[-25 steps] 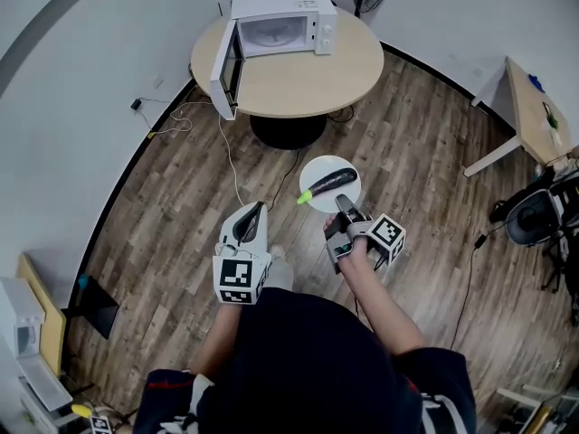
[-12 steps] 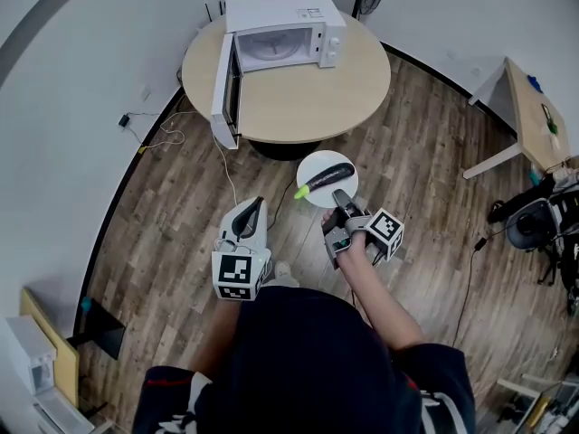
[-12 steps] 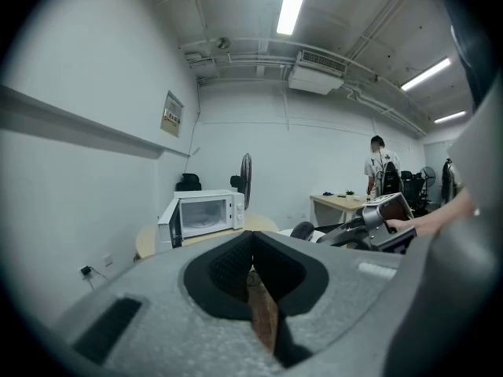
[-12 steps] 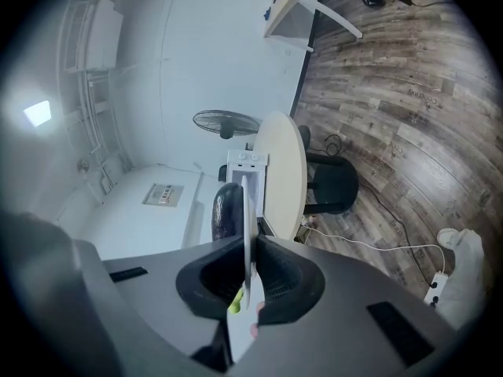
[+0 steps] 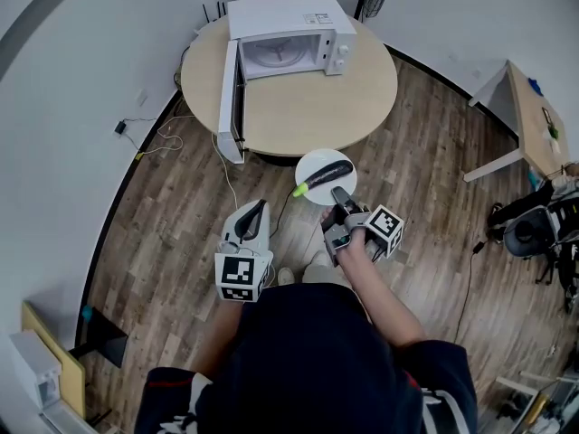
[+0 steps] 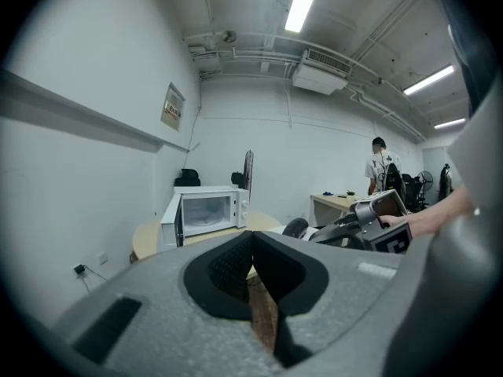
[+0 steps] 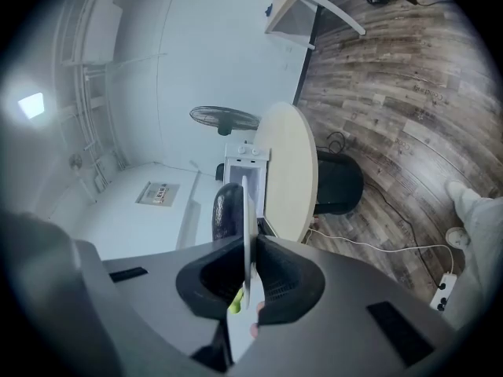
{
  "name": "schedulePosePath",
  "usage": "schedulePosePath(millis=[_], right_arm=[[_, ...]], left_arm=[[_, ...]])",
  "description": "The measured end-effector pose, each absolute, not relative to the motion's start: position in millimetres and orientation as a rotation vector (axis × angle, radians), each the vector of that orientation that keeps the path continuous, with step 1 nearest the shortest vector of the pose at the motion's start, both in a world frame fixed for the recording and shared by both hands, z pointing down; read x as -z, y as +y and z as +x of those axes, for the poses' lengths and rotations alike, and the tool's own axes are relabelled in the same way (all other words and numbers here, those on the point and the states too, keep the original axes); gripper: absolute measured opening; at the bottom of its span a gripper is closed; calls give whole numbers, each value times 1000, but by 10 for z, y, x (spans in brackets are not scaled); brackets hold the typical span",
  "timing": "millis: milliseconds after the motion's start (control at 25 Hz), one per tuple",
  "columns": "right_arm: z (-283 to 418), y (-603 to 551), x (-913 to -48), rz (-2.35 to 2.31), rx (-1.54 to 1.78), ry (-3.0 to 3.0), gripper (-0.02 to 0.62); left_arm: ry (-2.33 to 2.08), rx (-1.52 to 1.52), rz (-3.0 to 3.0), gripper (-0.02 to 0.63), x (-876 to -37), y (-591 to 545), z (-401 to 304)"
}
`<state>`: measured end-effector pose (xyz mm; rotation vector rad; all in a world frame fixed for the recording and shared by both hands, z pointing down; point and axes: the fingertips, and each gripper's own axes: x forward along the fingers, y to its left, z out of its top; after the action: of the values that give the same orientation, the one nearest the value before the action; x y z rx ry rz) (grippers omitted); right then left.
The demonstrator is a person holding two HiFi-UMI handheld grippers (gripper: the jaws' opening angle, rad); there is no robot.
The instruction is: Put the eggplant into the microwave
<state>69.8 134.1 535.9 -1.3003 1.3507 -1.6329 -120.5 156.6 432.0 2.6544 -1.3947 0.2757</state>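
1. Presently, the right gripper (image 5: pixel 339 195) is clamping its fingers on the near rim of a white plate (image 5: pixel 317 162). In the right gripper view the plate (image 7: pixel 248 234) is showing edge-on between the fingers.
2. The eggplant (image 5: pixel 327 175) is lying across the plate, with its green stem end (image 5: pixel 298 192) pointing left. The plate is being held in the air, just at the near edge of the round counter (image 5: pixel 308 98).
3. The left gripper (image 5: pixel 256 208) is hanging to the left of the plate, apart from it. Its fingers (image 6: pixel 236 261) are pressing together on nothing.
4. The microwave (image 5: pixel 285 34) is sitting at the counter's far side. Its door (image 5: pixel 233 102) is standing wide open and reaching past the counter's left edge.
5. Bare counter top is lying between the plate and the open cavity.
6. A white cable (image 5: pixel 228 172) is trailing over the wooden floor (image 5: pixel 163 224) on the left.
7. A second desk (image 5: pixel 532 116) is standing well off to the right.
8. A person (image 6: pixel 383 167) is standing in the background of the left gripper view.
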Motion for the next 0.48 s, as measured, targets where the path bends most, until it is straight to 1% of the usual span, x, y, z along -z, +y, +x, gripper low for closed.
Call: schedulePosePath(millis=[480], right_arm=[[785, 553, -5464, -1265, 1664, 1361, 26]], left_arm=[[-1427, -320, 2644, 14, -4439, 883, -1061]])
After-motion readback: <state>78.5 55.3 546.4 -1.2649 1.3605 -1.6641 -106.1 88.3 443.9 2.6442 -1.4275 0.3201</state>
